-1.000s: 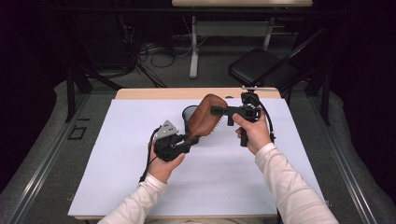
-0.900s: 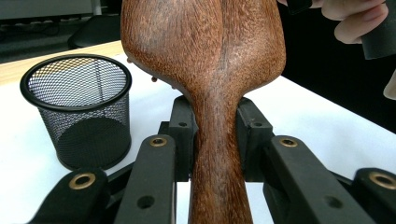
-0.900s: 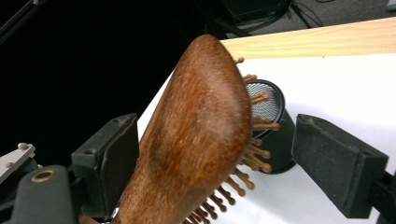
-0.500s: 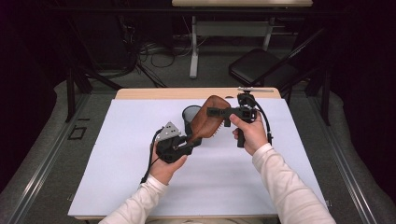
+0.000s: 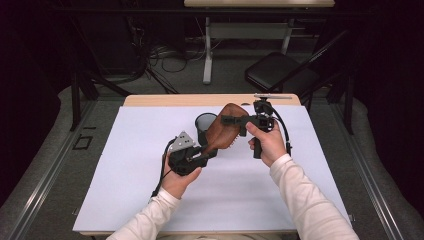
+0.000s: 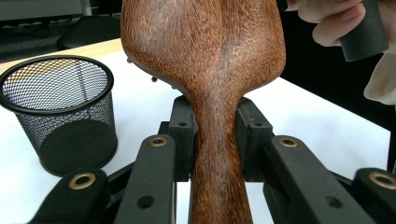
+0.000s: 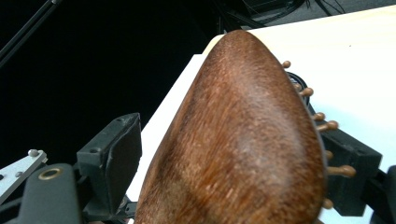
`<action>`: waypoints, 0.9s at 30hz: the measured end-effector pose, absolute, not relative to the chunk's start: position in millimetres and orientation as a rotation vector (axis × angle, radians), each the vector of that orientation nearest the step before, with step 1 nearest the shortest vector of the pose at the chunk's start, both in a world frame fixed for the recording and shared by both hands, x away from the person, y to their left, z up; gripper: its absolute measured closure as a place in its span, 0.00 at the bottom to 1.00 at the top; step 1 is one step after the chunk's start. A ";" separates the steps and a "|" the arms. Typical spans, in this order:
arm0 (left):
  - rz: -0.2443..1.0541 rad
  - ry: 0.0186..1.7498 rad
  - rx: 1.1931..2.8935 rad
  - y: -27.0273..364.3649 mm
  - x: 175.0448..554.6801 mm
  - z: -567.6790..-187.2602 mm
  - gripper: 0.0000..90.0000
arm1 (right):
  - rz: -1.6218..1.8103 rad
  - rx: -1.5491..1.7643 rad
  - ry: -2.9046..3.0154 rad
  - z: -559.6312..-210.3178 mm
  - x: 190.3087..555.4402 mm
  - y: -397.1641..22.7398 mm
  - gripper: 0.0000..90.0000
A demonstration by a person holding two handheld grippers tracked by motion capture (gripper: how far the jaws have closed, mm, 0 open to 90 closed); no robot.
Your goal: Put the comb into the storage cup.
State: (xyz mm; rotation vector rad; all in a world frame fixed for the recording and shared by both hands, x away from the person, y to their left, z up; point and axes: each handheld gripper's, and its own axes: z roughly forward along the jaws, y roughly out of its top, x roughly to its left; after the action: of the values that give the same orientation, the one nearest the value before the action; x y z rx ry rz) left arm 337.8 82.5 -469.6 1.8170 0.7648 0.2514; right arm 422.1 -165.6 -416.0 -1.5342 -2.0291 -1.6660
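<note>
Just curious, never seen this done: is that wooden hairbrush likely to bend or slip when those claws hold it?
The hairbrush looks like solid wood, so probably stiff. Its smooth, rounded handle might slip, though the left gripper clamps it squarely. The bristle pins look the most fragile part.

No readable text, labels, brands or numbers anywhere. The wooden brush (image 6: 205, 70) bears only grain, no stamp. The mesh cup (image 6: 60, 112) is unmarked. A small dark square outline on the floor (image 5: 82, 143) in the high view may be a marking, too small to read.
</note>
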 end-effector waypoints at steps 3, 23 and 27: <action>0.252 0.766 1.819 82.3 338.0 -470.4 0.80 | -1.669 -1.525 -2.016 -416.2 422.2 -165.8 0.20; 0.227 0.778 1.828 82.1 342.4 -478.3 0.80 | -1.651 -1.519 -1.993 -420.0 425.2 -175.2 0.30; 0.226 0.779 1.829 81.9 342.3 -478.6 0.80 | -1.654 -1.516 -1.990 -419.9 425.4 -176.8 0.34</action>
State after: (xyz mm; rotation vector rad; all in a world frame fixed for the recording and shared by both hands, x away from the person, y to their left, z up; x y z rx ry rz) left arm 342.3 81.9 -478.6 1.8293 0.7789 0.2262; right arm 425.4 -176.8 -419.9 -1.5157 -1.9900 -1.6540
